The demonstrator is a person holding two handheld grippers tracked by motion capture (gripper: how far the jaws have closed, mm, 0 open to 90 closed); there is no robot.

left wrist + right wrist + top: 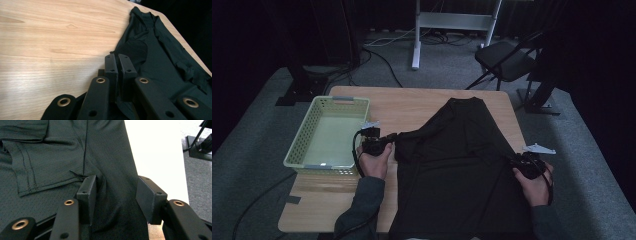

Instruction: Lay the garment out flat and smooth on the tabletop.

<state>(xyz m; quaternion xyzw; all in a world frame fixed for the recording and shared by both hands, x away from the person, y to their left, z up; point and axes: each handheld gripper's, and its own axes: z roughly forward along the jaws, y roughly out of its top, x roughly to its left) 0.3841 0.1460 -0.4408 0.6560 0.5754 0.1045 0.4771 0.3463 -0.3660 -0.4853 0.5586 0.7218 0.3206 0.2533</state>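
Observation:
A black shirt (pixel 452 150) lies spread on the wooden table (pixel 412 102), its lower part hanging over the near edge. My left gripper (pixel 391 138) is at the shirt's left side. In the left gripper view its jaws (pixel 119 58) are pressed together on the edge of the dark cloth (pixel 160 50). My right gripper (pixel 513 160) is at the shirt's right edge. In the right gripper view it (pixel 116 185) stands open, with a raised fold of the cloth (pixel 50 157) between its jaws, close to a stitched hem.
A pale green perforated basket (pixel 299 135) stands on the table's left part, right beside my left hand. Beyond the table are a folding chair (pixel 507 60), a white stand (pixel 417 45) and cables on the grey carpet.

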